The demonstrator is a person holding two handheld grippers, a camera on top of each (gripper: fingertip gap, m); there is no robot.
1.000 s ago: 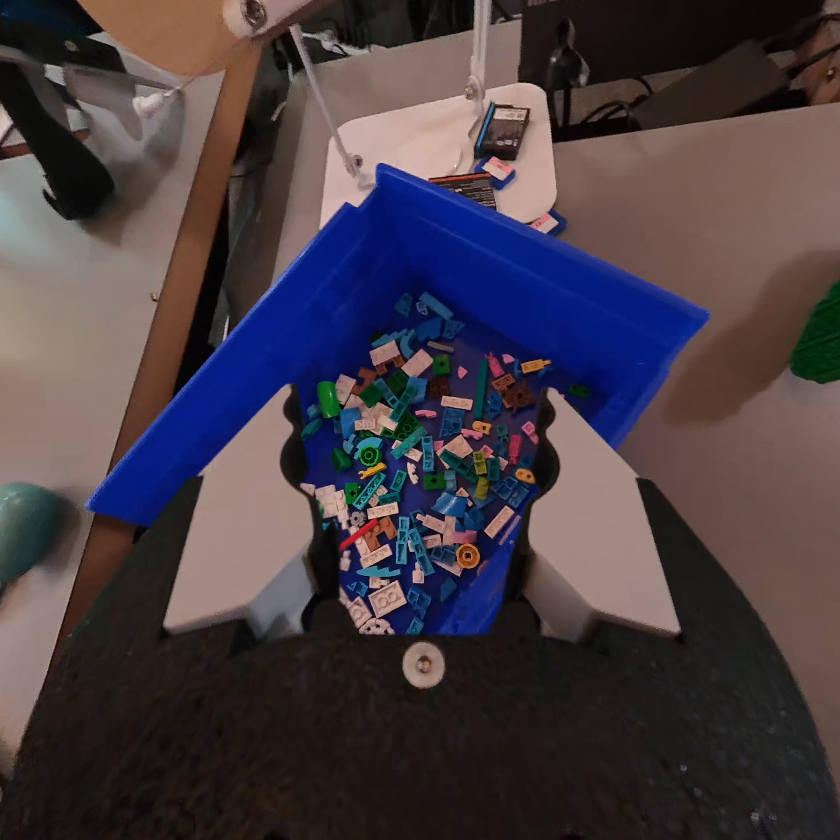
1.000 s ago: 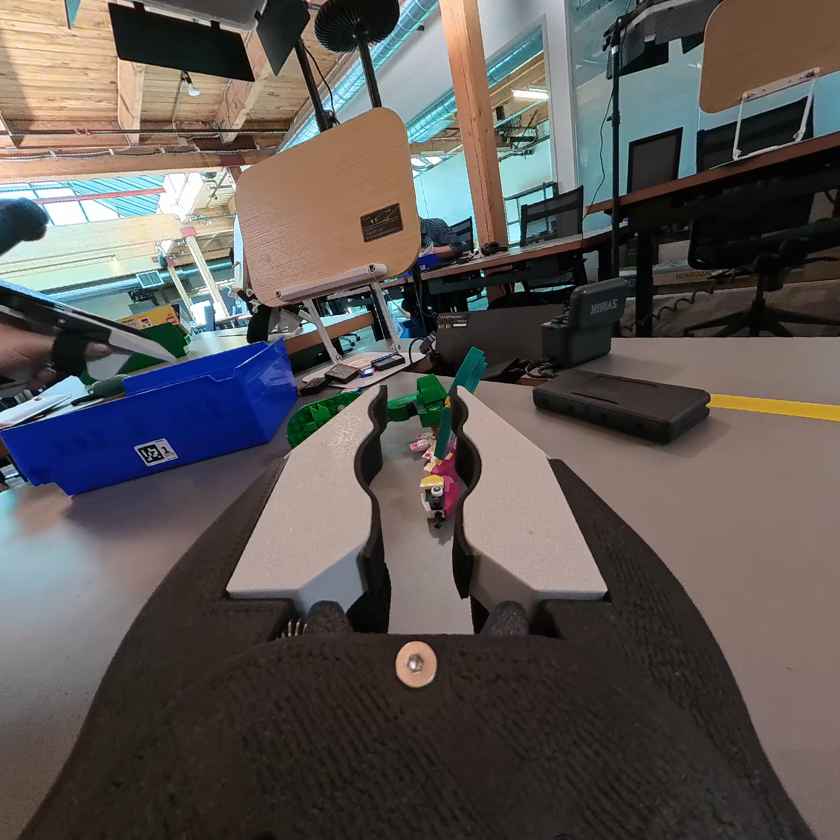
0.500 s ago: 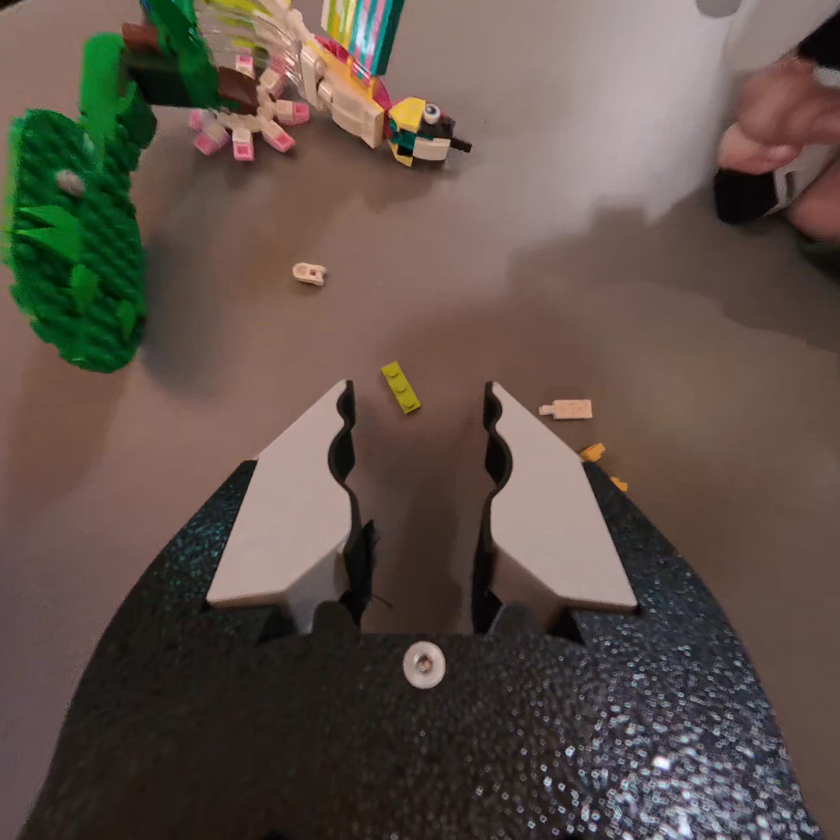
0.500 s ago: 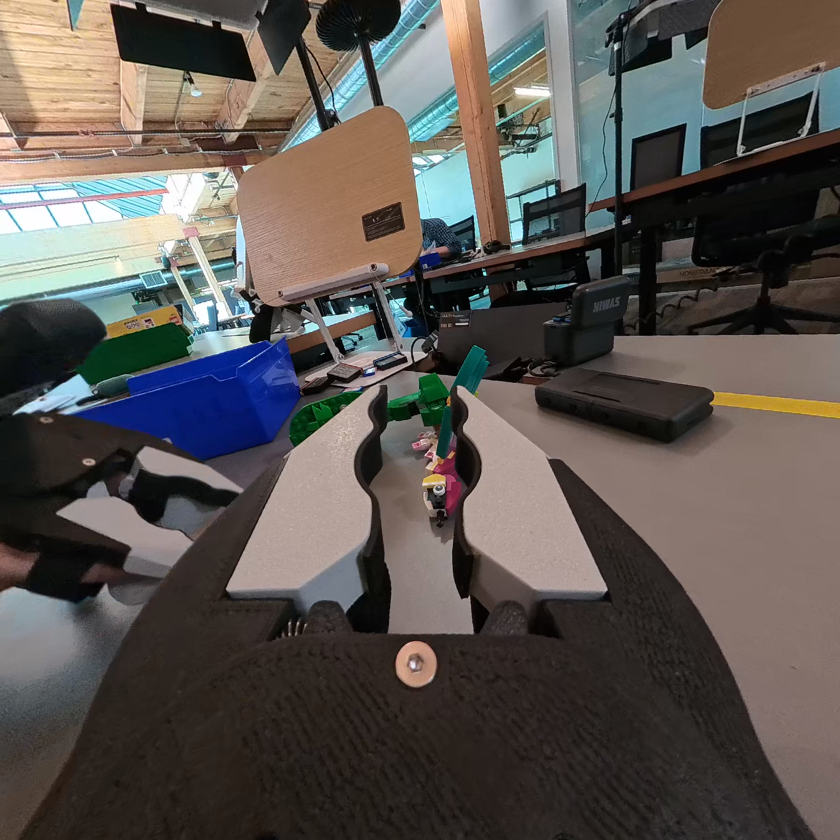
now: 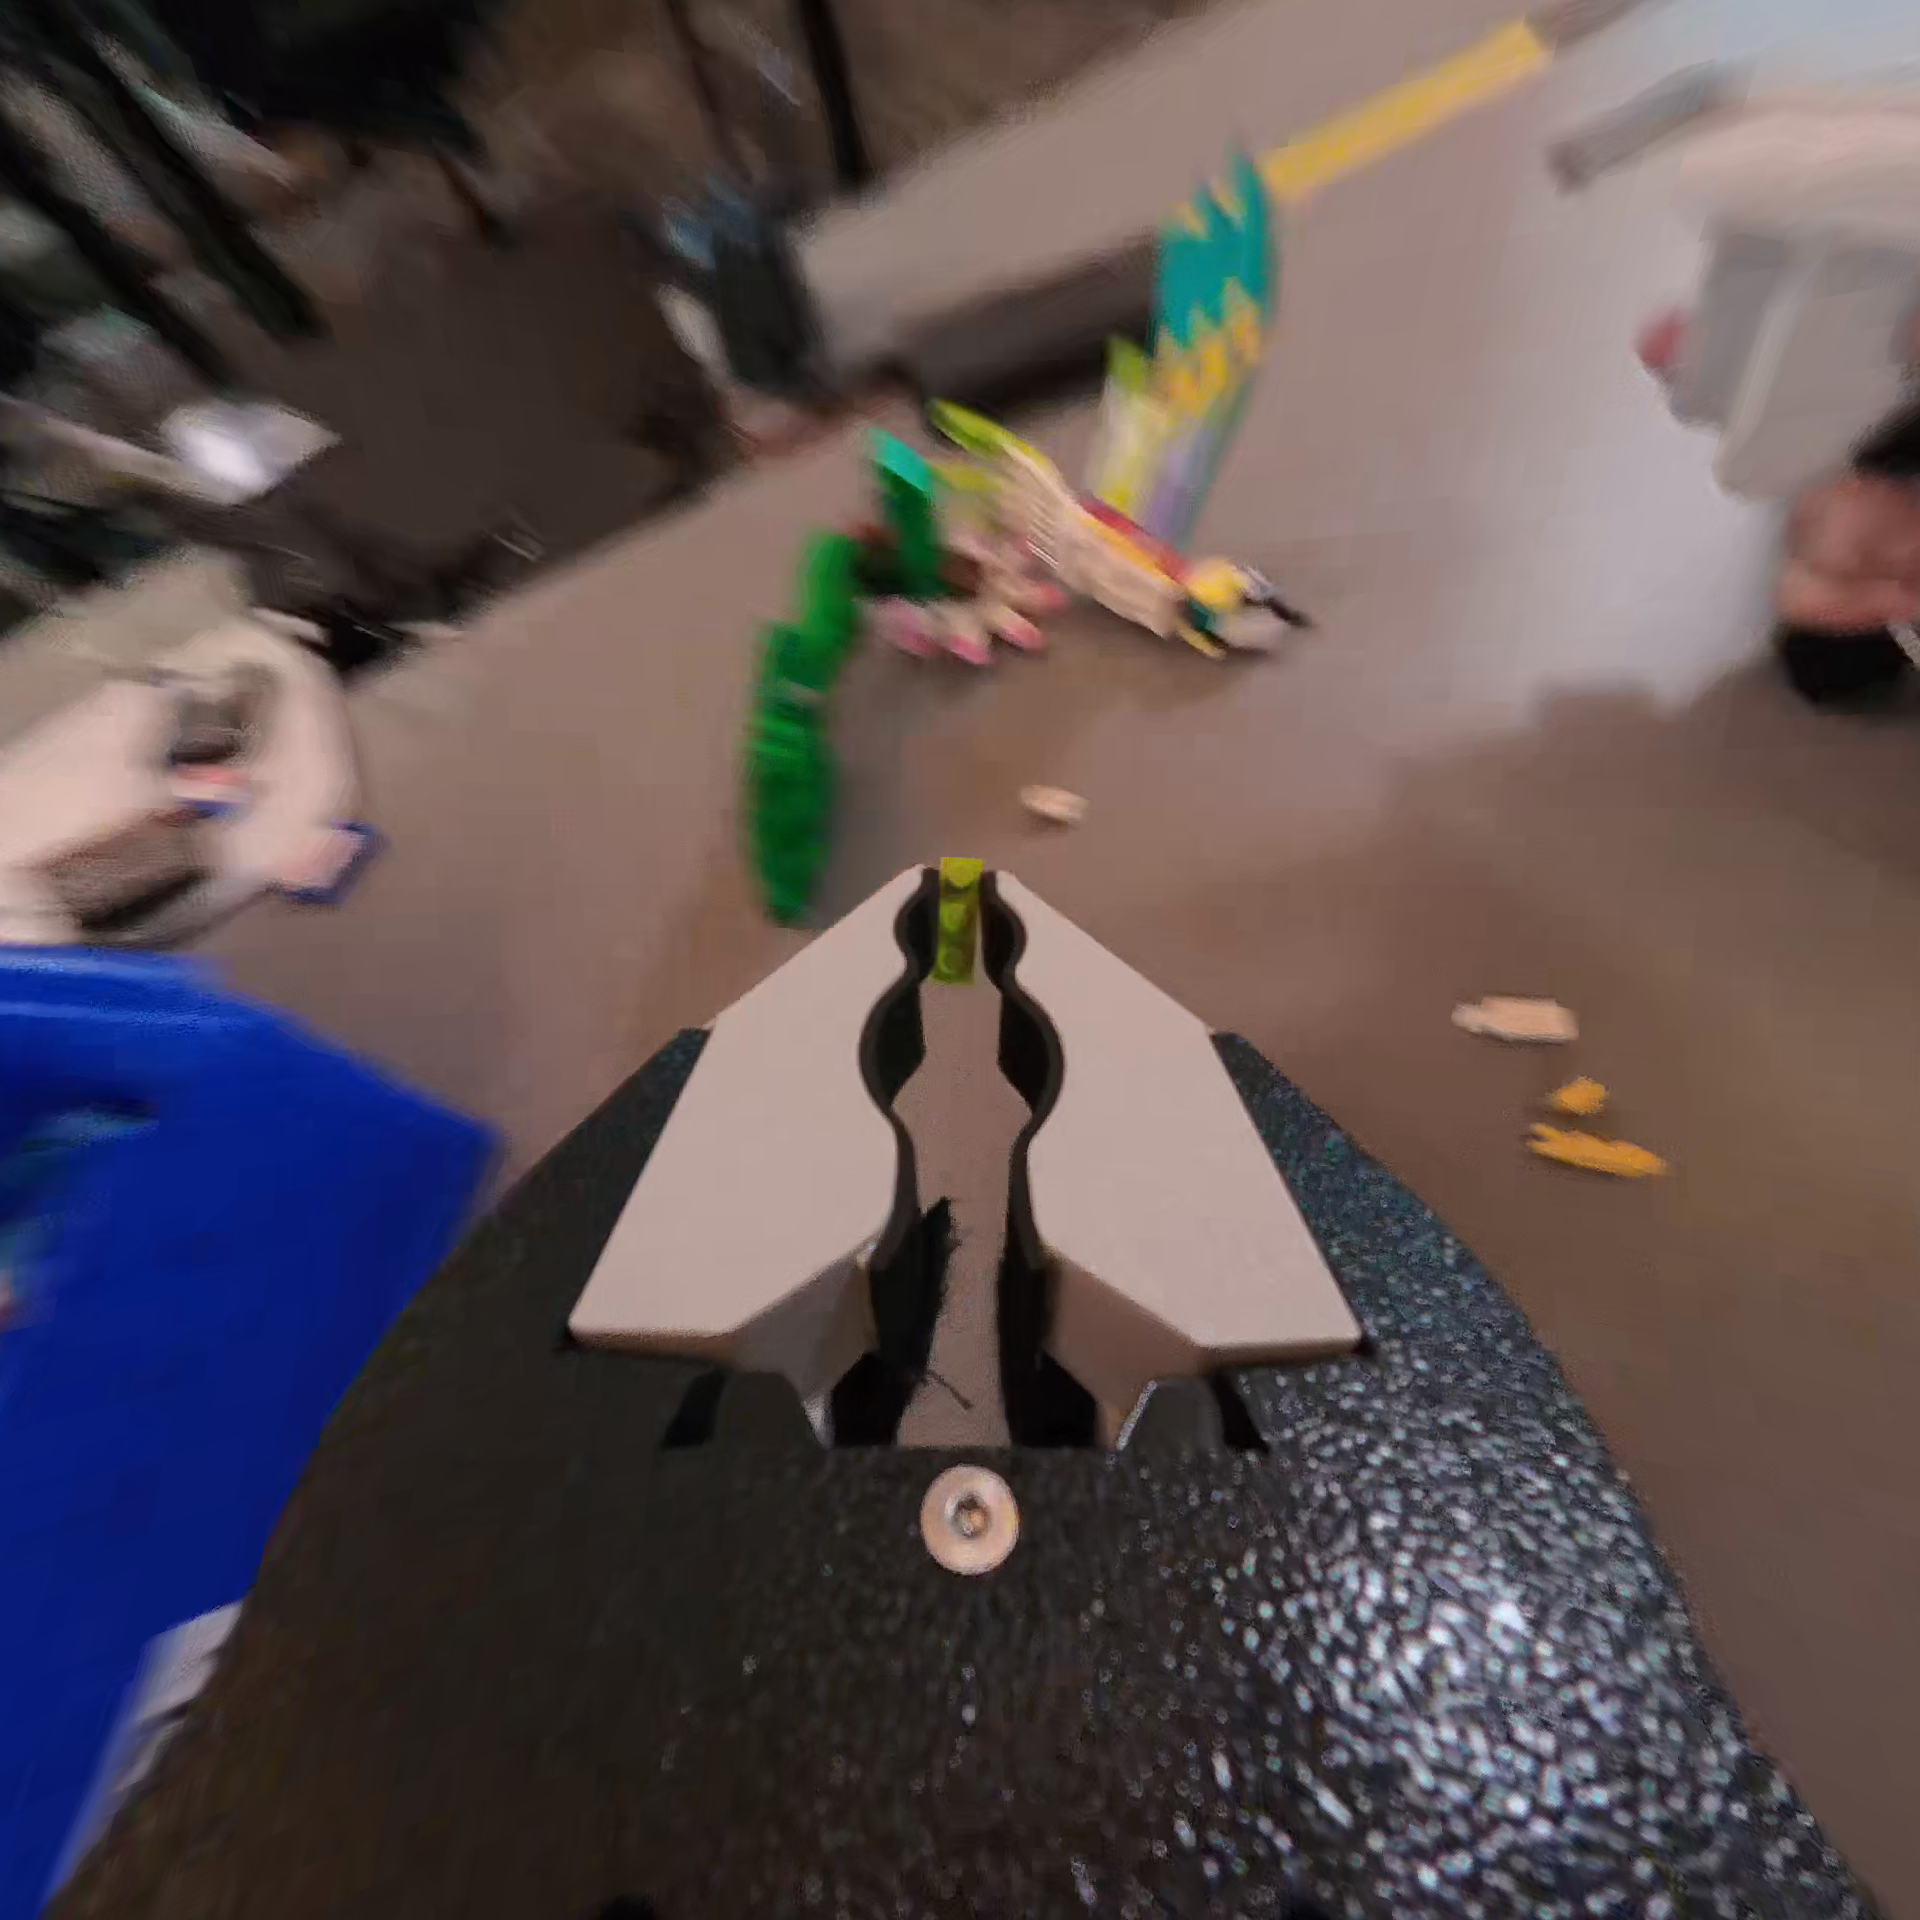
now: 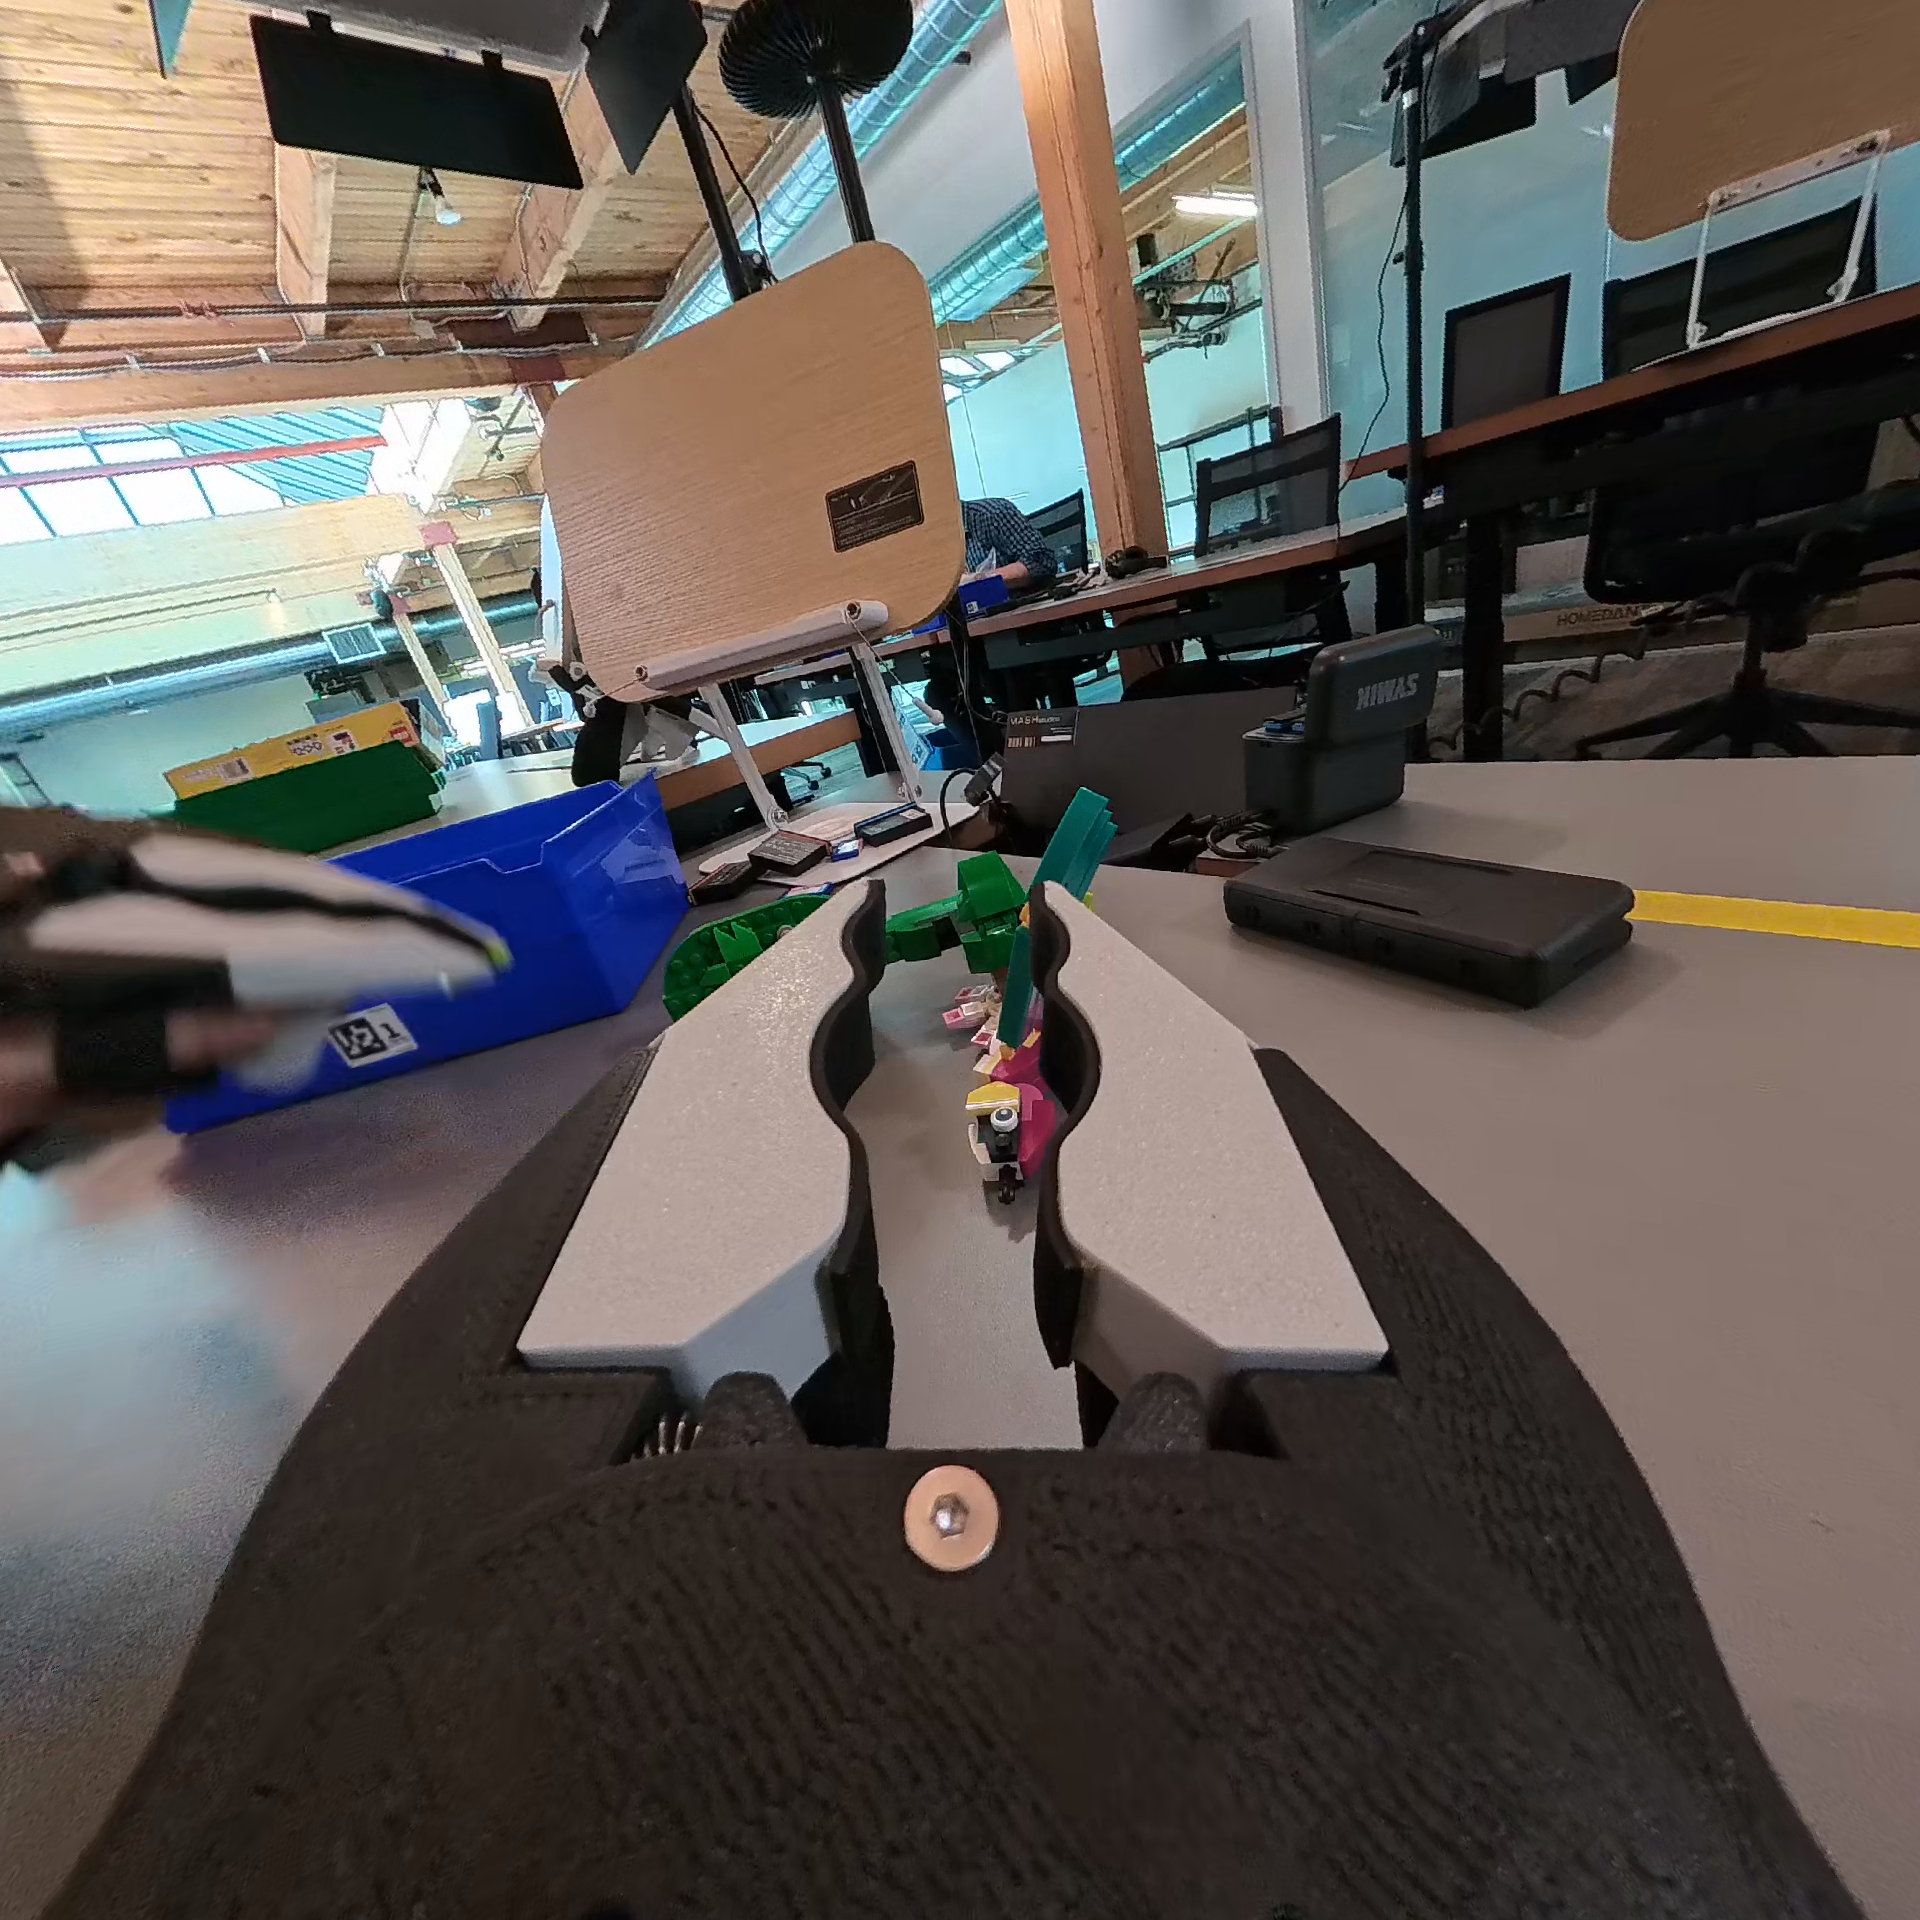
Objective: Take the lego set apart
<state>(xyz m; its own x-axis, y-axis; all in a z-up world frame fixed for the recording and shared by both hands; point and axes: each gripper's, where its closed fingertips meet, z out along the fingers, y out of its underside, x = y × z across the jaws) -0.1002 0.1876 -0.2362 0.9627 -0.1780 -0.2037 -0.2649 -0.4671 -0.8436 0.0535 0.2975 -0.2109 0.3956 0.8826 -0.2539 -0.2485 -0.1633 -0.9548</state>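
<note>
The lego set is a colourful bird [image 5: 1132, 551] beside a green leafy baseplate [image 5: 795, 758], blurred on the grey table. My left gripper [image 5: 958, 883] is shut on a small lime-green plate [image 5: 956, 925] held at its tips, above the table. In the right wrist view the left gripper [image 6: 488, 951] hovers at the left near the blue bin [image 6: 520, 935]. My right gripper [image 6: 961, 904] is open and empty, low over the table, with the bird [image 6: 1003, 1122] and the green baseplate [image 6: 727, 945] showing just ahead between its fingers.
The blue bin [image 5: 156, 1247] is at lower left. Loose tan pieces [image 5: 1512, 1020] and orange pieces [image 5: 1590, 1148] lie on the table. A black case [image 6: 1423, 914] lies to the right, a wooden board on a stand [image 6: 748, 468] behind the bin. A hand [image 5: 1849, 561] is at the right edge.
My left gripper moved from over the bin to the table, shut on the lime-green plate and lifted it. The view is swinging back toward the bin. The right gripper stayed still.
</note>
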